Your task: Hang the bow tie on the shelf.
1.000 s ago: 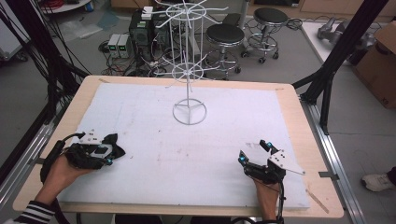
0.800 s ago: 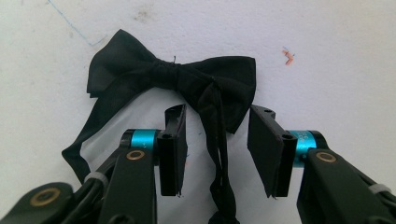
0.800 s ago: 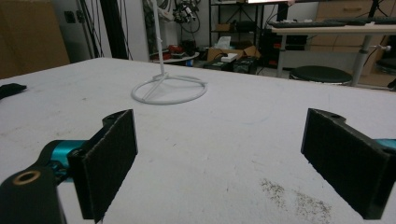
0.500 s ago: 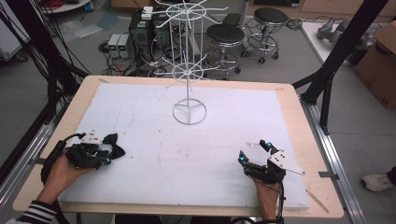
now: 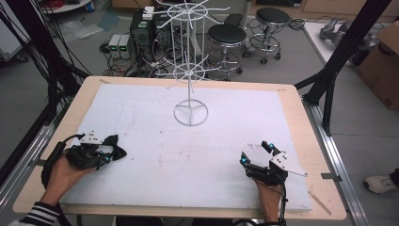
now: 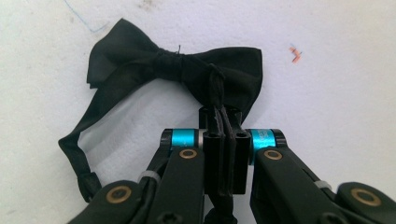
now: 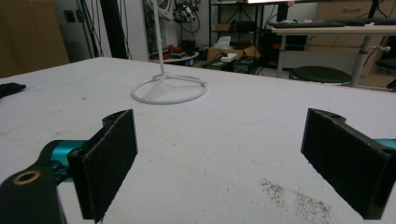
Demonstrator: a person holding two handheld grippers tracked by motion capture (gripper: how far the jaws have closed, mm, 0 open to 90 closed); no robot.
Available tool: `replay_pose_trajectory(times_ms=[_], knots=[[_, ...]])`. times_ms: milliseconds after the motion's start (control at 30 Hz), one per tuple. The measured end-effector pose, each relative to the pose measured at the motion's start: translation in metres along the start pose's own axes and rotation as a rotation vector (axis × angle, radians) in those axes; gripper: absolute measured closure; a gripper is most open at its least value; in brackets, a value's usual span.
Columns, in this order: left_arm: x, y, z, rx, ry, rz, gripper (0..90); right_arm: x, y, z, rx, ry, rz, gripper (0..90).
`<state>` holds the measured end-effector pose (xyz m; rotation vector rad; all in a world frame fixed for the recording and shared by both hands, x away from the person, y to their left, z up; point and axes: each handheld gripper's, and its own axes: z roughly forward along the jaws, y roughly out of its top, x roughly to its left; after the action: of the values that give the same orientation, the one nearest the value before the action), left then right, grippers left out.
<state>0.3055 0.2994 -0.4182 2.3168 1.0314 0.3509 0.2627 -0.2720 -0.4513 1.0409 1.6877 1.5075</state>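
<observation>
A black bow tie (image 5: 115, 143) (image 6: 173, 65) lies on the white mat (image 5: 188, 160) at the near left. My left gripper (image 5: 105, 152) (image 6: 224, 122) sits just behind it, and its jaws have just been closing; they are now shut on the tie's thin black strap (image 6: 217, 93), which runs up between the pads. The strap's other end loops to the left on the mat. At the near right, my right gripper (image 5: 254, 152) (image 7: 219, 158) rests low over the mat, open, with nothing between its pads. It faces a white wire stand (image 5: 190, 113) (image 7: 168, 88).
The wire stand rises from a ring base at the mat's far middle, with hooked arms up high. The mat covers a wooden table (image 5: 310, 122). Stools (image 5: 227, 35), cables and black frame posts (image 5: 339, 56) stand beyond the far edge.
The left gripper's jaws have closed together beside the bow tie. Neither hand has shifted, and the right gripper stays open.
</observation>
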Motion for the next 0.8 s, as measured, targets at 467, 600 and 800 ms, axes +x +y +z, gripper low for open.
replay_pose_trajectory(times_ms=[467,600,800], knots=[[-0.008,0.017,-0.019,-0.165,0.014,0.007,87.8,0.0,0.0,0.0,0.001,0.0,0.005,9.7],[-0.009,0.022,-0.025,-0.225,0.011,-0.005,87.8,0.0,0.0,0.0,0.002,0.0,0.007,9.7],[-0.011,0.029,-0.029,-0.307,0.009,-0.024,87.8,0.0,0.0,0.0,0.002,0.0,0.006,9.7]])
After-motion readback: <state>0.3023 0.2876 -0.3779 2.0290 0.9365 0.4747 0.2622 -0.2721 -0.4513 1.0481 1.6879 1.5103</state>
